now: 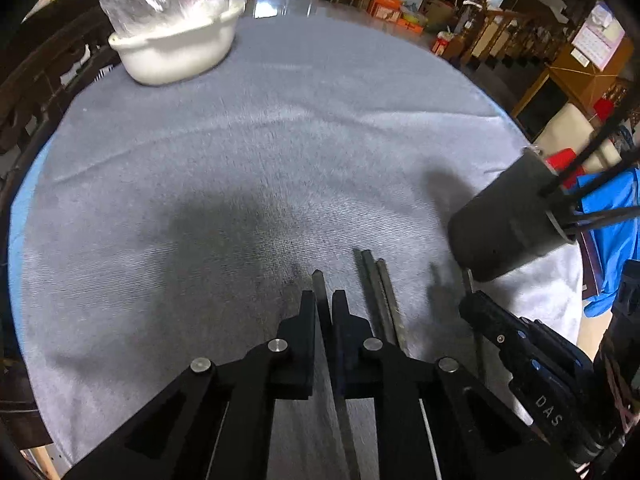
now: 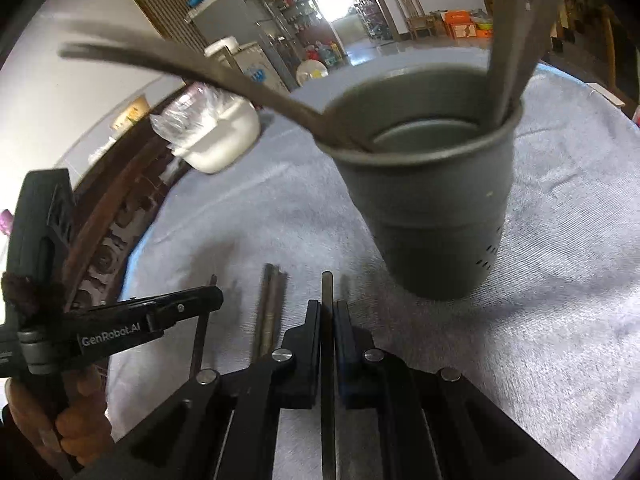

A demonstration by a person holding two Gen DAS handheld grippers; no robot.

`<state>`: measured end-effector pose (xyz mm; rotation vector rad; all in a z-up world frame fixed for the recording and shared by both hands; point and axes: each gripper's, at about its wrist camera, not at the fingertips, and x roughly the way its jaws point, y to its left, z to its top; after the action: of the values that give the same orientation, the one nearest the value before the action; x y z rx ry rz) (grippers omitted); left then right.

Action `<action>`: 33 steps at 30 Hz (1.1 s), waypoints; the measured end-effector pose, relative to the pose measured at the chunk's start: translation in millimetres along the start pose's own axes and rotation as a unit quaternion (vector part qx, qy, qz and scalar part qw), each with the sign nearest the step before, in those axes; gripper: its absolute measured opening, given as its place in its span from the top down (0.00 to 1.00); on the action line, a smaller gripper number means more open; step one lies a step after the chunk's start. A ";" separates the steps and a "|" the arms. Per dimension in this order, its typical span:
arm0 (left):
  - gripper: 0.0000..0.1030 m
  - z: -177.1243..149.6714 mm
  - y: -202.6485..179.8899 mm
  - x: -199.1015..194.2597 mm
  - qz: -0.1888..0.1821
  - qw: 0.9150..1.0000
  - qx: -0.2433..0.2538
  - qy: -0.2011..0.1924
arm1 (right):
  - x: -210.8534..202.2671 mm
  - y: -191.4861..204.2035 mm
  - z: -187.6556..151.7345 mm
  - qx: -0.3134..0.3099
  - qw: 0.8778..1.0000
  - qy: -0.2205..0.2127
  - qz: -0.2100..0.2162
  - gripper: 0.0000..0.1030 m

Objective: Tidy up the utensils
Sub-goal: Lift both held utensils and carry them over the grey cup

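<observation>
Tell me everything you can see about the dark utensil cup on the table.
The utensil cup is a dark grey, matte, plastic-looking tumbler with a rolled rim and small slots low on its side. It stands upright on the grey tablecloth, beyond the right claw. Four dark chopsticks lean inside against the rim. Neither claw touches it.

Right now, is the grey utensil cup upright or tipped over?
Upright. The grey cup stands on its base on the cloth, open mouth up, with chopsticks leaning against its rim.
</observation>
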<state>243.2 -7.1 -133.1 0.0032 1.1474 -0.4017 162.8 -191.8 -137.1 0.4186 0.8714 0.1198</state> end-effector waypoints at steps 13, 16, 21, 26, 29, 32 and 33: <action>0.93 -22.4 -0.9 -11.8 -0.010 1.000 -0.010 0.014 | -22.3 -11.0 -23.4 0.014 0.999 0.040 -0.005 0.91; 0.93 -24.0 4.6 -5.4 -0.007 0.999 -0.019 0.025 | -20.5 -10.1 -22.9 0.023 0.998 0.055 0.000 0.91; 0.93 -21.3 12.3 2.7 -0.016 0.999 -0.030 0.037 | -10.1 -9.5 -23.8 0.025 0.997 0.076 -0.007 0.88; 0.92 -16.7 21.1 1.1 -0.019 0.999 -0.037 0.033 | -10.4 -7.5 -13.7 0.017 0.998 0.054 -0.011 0.88; 0.92 -15.0 25.8 2.8 -0.029 0.998 -0.044 0.038 | -0.9 -2.4 -4.4 0.014 0.999 0.051 -0.013 0.87; 0.86 -13.7 25.2 4.8 -0.035 0.998 -0.038 0.041 | 8.5 2.1 0.2 0.006 0.998 0.048 -0.026 0.87; 0.82 -13.3 24.9 6.1 -0.040 0.998 -0.037 0.043 | 11.5 3.6 1.1 0.003 0.998 0.049 -0.030 0.86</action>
<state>241.3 16.8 -149.0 -0.0904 1.2495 -0.4335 171.3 -185.8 -143.2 0.3952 0.9792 0.0831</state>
